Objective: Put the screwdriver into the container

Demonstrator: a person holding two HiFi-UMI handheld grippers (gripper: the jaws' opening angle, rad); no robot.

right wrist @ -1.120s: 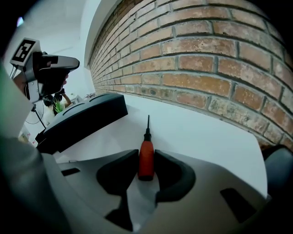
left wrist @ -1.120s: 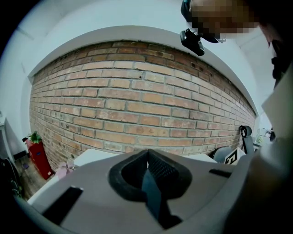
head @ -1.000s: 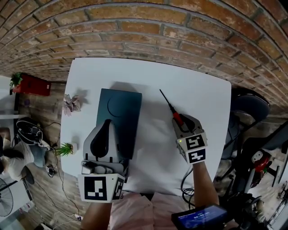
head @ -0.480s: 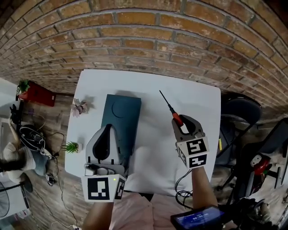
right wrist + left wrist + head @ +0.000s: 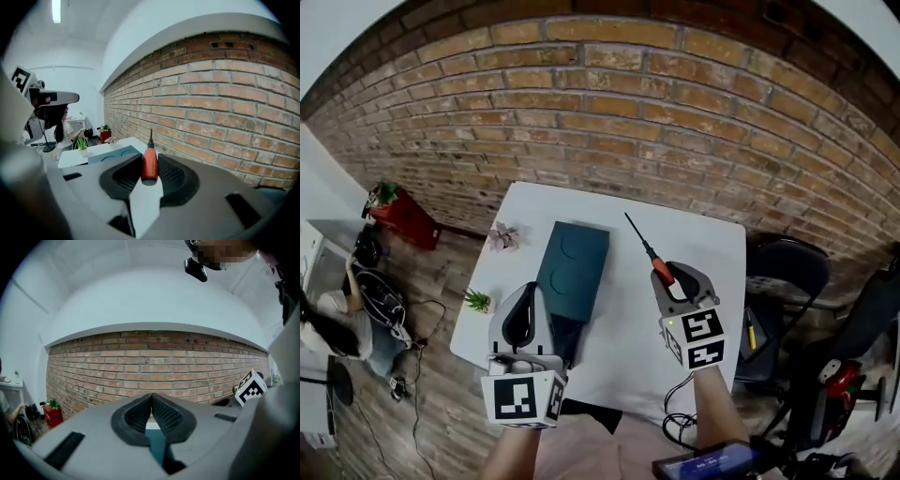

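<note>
The right gripper [image 5: 672, 278] is pinching the screwdriver [image 5: 660, 267] by its red handle, shaft pointing toward the brick wall [image 5: 675, 112], while the container [image 5: 574, 262] is lying leftward on the tabletop [image 5: 708, 248] (by the left gripper [image 5: 528, 292], jaws pressed together).

No readable txt, labels, brands or nos. in any view.
</note>
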